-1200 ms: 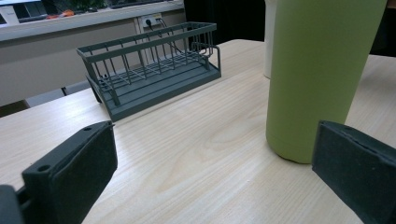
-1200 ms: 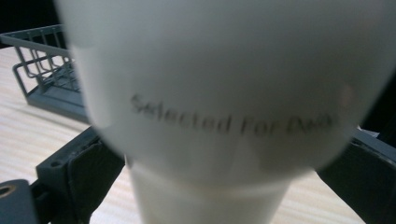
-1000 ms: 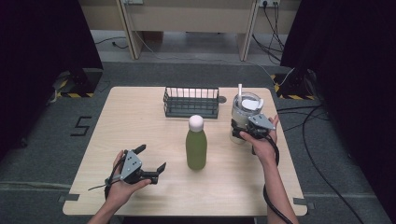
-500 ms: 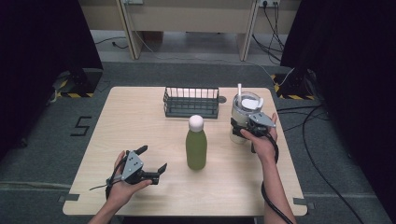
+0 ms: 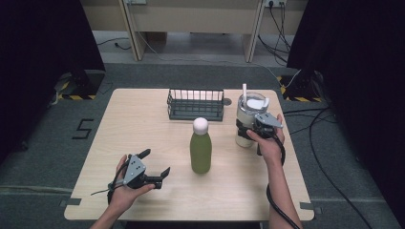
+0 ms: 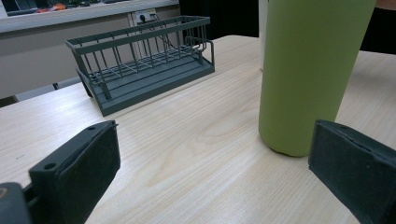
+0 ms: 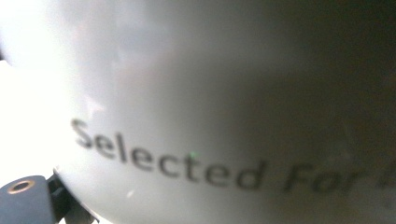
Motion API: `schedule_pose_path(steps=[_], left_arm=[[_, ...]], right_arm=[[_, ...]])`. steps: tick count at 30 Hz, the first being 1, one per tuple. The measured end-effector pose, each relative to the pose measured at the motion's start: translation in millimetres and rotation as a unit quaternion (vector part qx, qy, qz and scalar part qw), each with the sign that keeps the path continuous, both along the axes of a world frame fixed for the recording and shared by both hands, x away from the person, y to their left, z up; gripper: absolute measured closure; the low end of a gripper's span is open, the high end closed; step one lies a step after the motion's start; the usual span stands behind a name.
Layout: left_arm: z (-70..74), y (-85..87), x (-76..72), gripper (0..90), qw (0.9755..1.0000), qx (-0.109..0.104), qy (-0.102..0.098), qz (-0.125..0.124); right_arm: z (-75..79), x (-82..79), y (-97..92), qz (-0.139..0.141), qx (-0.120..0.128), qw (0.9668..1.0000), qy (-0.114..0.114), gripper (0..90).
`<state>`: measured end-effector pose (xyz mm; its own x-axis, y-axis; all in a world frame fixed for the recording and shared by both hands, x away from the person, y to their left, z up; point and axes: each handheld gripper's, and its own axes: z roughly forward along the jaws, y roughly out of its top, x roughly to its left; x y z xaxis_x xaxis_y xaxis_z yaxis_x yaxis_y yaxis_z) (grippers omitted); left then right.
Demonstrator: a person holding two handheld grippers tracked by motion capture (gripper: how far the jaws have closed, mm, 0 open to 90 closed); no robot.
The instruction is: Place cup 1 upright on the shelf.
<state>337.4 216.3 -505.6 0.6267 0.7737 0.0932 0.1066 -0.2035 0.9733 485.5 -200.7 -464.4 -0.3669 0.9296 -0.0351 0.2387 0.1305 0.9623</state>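
- Right gripper (image 5: 248, 130) is pressed up against the side of the white tumbler (image 5: 249, 120), the one with the lid and straw, at the far right of the table (image 5: 143, 124). In the right gripper view the cup wall sits right at the lens with one black jaw peeking in at the bottom left. Honestly can't tell whether the jaws have clamped or are just around it.
- If I were doing this grab: make sure both pads sit square on the body below the lid, not on the taper, then squeeze slowly. That wall looks smooth and glossy, so I'd guess it slips if you pinch off-centre. Lift straight up so the straw doesn't swing around.
- Left gripper (image 5: 154, 163) rests in the hand at the near left, jaws spread wide with nothing between them. In the left gripper view its pads (image 6: 77, 172) frame bare wood, with the green bottle (image 5: 200, 148) just ahead on the right.
- Green bottle stands upright mid-table, white cap on, well apart from the tumbler. I'd keep the left one parked so it doesn't knock it.
- Dark wire basket (image 5: 196, 103) sits at the far edge, near the tumbler, looks empty.
- Writing: the cup reads "Selected For" in grey italics, the rest runs off the frame. A "5" (image 5: 84, 129) is marked on the floor to the left.
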Motion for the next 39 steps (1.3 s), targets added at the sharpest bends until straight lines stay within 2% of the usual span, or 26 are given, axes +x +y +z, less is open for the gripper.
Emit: schedule_pose_path(steps=[6,13,25,39], left_arm=[[-0.2,-0.3,0.0,1.8,1.0,-0.002,0.002,0.0],[-1.0,-0.9,-0.7,1.8,1.0,-0.002,0.003,-0.001],[-1.0,0.2,-0.8,2.1,1.0,-0.002,0.002,-0.001],[-0.6,1.8,-0.5,2.3,1.0,-0.002,0.001,-0.001]], right_arm=[[5.3,-1.2,0.1,0.001,0.004,1.0,-0.005,8.8],[23.1,0.7,7.8,0.01,0.016,0.9995,-0.024,8.8],[50.7,15.0,26.7,0.022,0.031,0.9986,-0.037,8.8],[70.8,33.7,44.5,0.035,0.034,0.9978,-0.043,8.7]])
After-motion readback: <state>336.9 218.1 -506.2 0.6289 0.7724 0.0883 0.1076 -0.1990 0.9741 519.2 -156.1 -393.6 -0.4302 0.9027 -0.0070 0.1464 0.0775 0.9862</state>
